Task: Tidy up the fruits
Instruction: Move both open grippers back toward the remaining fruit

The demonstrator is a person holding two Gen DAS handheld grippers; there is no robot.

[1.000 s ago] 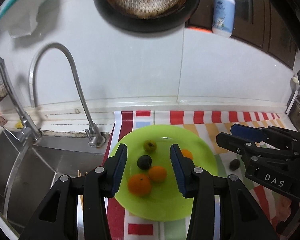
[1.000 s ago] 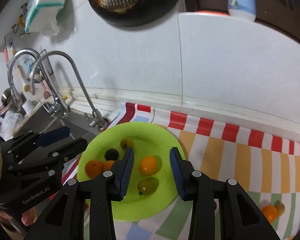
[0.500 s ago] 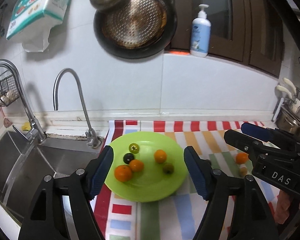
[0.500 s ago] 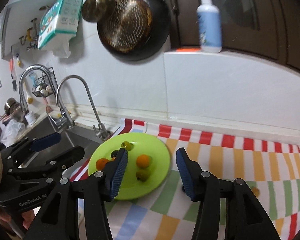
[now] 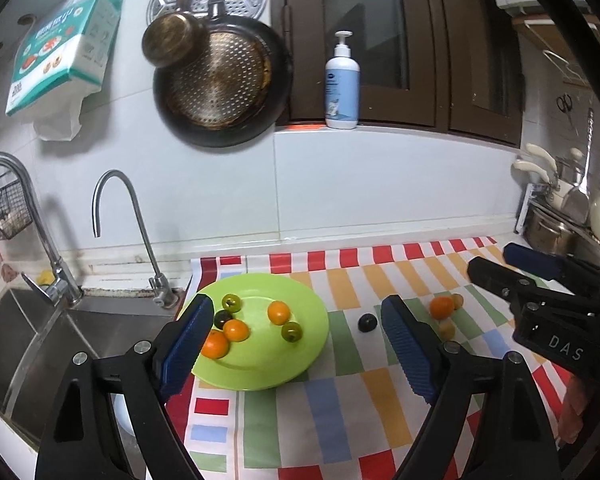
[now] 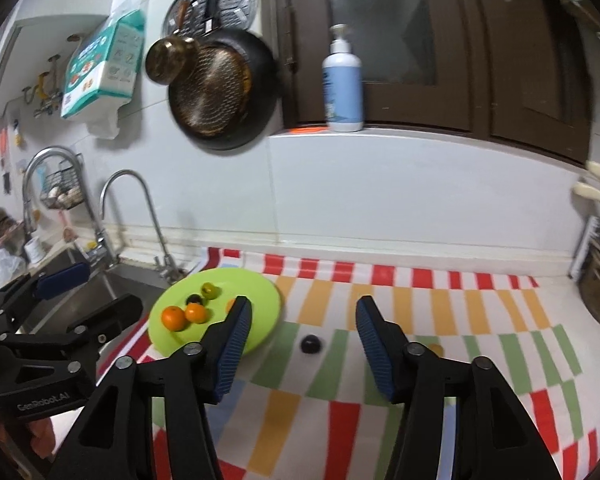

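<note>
— Fruits, small round orange, green and dark ones (image 5: 279, 312), lay on a round lime-green plastic plate (image 5: 316, 344) beside the steel sink (image 5: 24, 336); where were the others?

— A dark round fruit (image 5: 367, 322) and an orange one (image 5: 441, 307) sat apart on the striped checked cloth (image 5: 340, 400) covering the counter.

— And each gripper?

— Left gripper (image 5: 296, 344) and right gripper (image 6: 302, 344) hovered empty, jaws opening, nothing between them.
</note>
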